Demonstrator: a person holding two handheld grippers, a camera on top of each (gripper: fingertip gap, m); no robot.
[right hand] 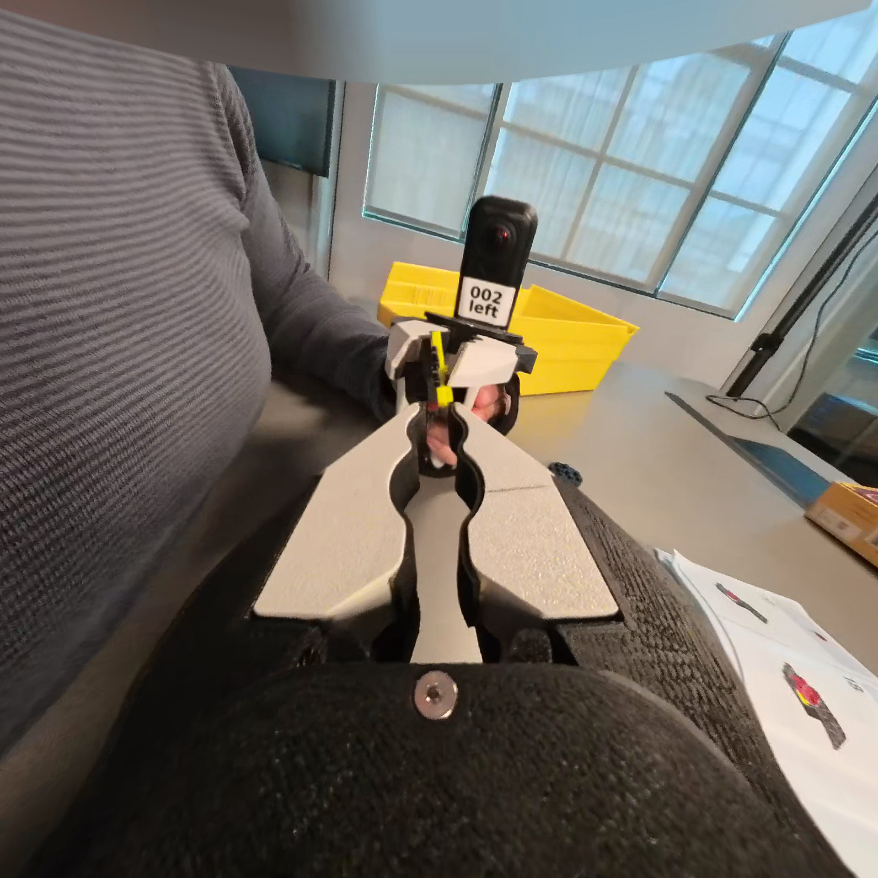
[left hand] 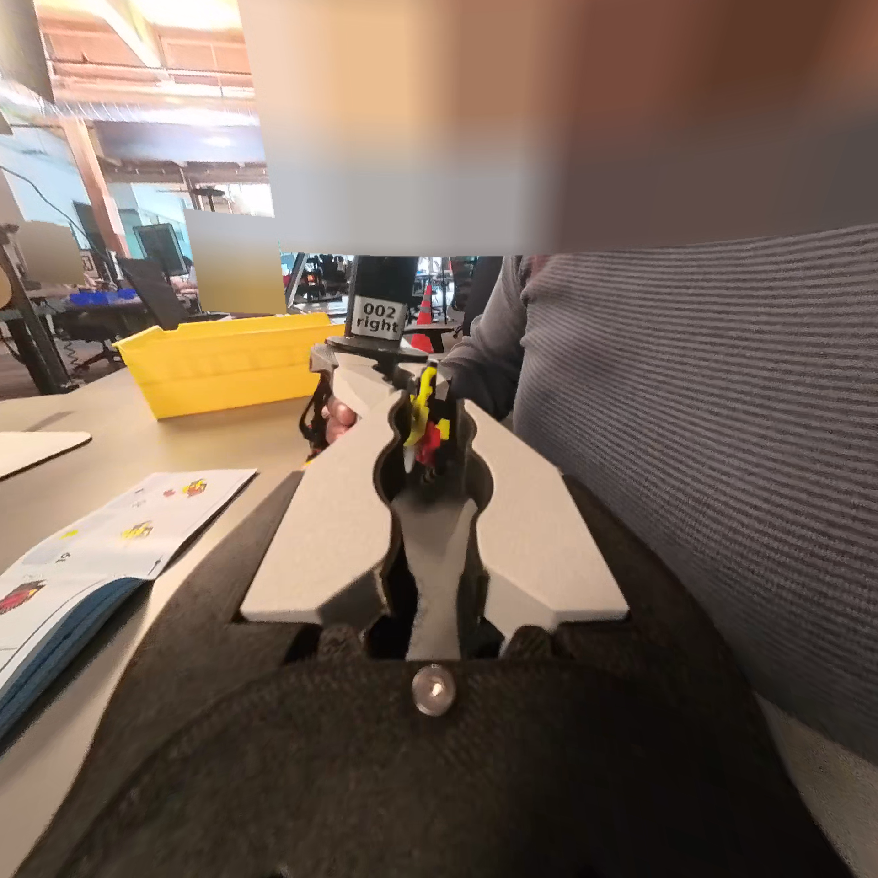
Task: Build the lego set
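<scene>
Above the table [right hand: 617, 451], lego model [left hand: 425, 427] pinched between both claws' facing tips

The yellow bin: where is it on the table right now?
The yellow bin stands on the table behind the two meeting grippers: upper left in the left wrist view, right of centre under the windows in the right wrist view.

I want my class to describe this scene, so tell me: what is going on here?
A person in a grey sweater holds a gripper in each hand, tips facing each other above the table. The left gripper and right gripper meet on a small yellow, red and black lego model, held in the air between them. Which gripper carries it is unclear. An open instruction booklet lies on the table, and a yellow bin stands behind.
</scene>
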